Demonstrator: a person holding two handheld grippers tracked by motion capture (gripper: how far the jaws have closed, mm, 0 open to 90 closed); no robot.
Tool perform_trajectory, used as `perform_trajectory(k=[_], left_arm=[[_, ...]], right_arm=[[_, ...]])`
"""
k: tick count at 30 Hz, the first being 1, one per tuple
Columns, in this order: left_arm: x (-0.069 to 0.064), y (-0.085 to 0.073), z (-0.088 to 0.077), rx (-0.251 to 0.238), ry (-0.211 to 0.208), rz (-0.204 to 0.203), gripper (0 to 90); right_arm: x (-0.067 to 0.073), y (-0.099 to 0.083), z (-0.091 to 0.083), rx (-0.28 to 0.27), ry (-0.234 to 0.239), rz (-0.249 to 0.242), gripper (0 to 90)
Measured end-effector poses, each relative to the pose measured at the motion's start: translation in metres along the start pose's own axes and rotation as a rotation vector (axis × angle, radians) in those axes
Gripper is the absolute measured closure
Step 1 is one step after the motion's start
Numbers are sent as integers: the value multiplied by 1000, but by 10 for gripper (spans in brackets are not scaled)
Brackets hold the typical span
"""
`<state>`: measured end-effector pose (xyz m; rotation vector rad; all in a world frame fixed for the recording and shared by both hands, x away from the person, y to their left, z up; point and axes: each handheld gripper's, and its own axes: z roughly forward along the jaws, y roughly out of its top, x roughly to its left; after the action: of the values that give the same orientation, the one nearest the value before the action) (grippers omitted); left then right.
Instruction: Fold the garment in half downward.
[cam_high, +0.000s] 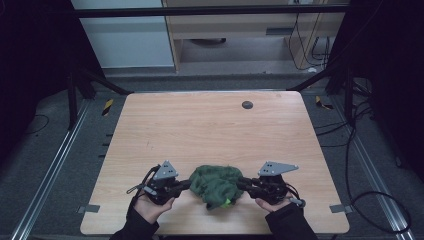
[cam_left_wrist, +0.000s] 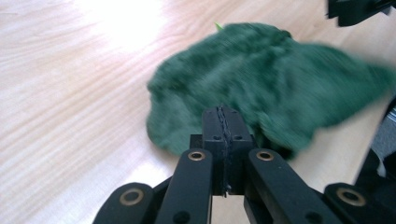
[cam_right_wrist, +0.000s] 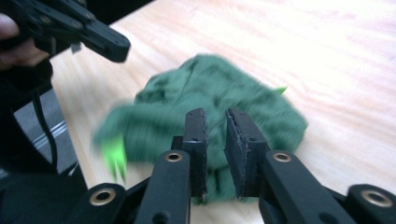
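Observation:
A crumpled dark green cloth (cam_high: 216, 184) lies near the table's front edge, with a bright green tag (cam_high: 227, 202) at its near side. My left gripper (cam_high: 186, 185) touches the cloth's left edge. Its jaws are pressed together, and the cloth (cam_left_wrist: 261, 88) lies just beyond their tips with nothing visible between them. My right gripper (cam_high: 242, 183) is at the cloth's right edge. Its jaws stand a narrow gap apart with a fold of the cloth (cam_right_wrist: 215, 140) bunched between them. Part of the cloth looks blurred.
The wooden table (cam_high: 200, 130) has a small dark round disc (cam_high: 247, 104) near its far edge. A person's hands (cam_high: 150, 205) hold both grippers at the front edge. Black frame bars and cables surround the table.

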<state>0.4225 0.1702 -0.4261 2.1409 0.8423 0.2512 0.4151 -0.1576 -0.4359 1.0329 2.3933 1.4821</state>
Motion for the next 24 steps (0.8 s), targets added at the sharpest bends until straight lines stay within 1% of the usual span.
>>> perform_trajectory(k=[3, 7, 10, 15, 17, 20, 24], left_arm=[[1, 8, 13, -2, -2, -11, 897], [-7, 12, 34, 36, -25, 16, 897], [-12, 9, 42, 59, -23, 34, 897], [-15, -1, 48, 95, -29, 40, 897], [-16, -4, 48, 104, -32, 42, 897], [-19, -8, 48, 113, -36, 50, 897], [-20, -12, 52, 125, -42, 50, 897]], right_arm=[[-2, 5, 4, -12, -9, 14, 822], [-1, 2, 22, 29, -1, 6, 827], [-2, -2, 30, 53, -5, 6, 829], [-3, -10, 37, 90, -4, 4, 826], [-1, -13, 38, 102, -12, -10, 823], [-1, -17, 38, 109, -10, -17, 818], [0, -22, 39, 120, -4, -17, 813]])
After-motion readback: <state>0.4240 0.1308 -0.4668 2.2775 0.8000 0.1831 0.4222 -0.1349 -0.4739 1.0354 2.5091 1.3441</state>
